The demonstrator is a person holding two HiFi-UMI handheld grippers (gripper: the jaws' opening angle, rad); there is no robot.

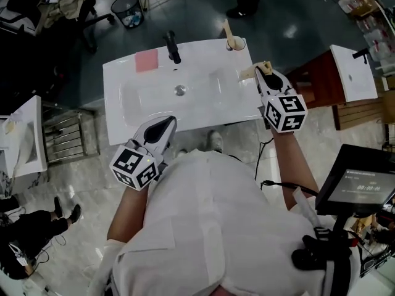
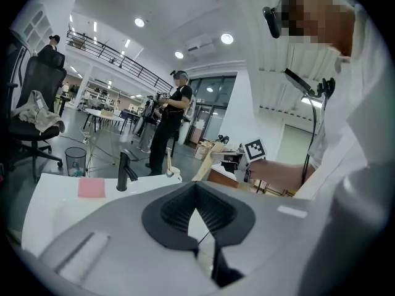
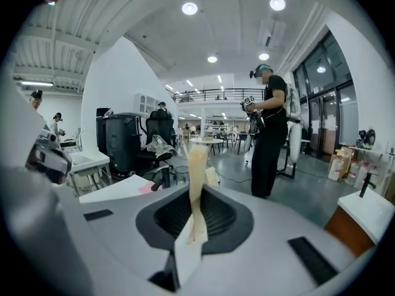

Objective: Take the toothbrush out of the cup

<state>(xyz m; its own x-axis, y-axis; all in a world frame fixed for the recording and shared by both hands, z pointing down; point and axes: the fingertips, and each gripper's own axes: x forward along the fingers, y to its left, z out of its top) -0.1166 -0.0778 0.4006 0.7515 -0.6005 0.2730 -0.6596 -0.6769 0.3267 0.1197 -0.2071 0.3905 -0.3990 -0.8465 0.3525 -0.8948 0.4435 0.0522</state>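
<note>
Head view showed the right gripper [image 1: 264, 66] pinching a pale toothbrush [image 1: 248, 73] at the right edge of the sink [image 1: 123, 73], apart from the cup [image 1: 236, 43] at its back corner, while the left gripper [image 1: 166, 123] hovered pressed together, empty.

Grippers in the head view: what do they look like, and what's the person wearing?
The left gripper and right gripper are white plastic with black ribbed jaws; each carries a white cube with black square markers. The person wears a white short-sleeved shirt.
</note>
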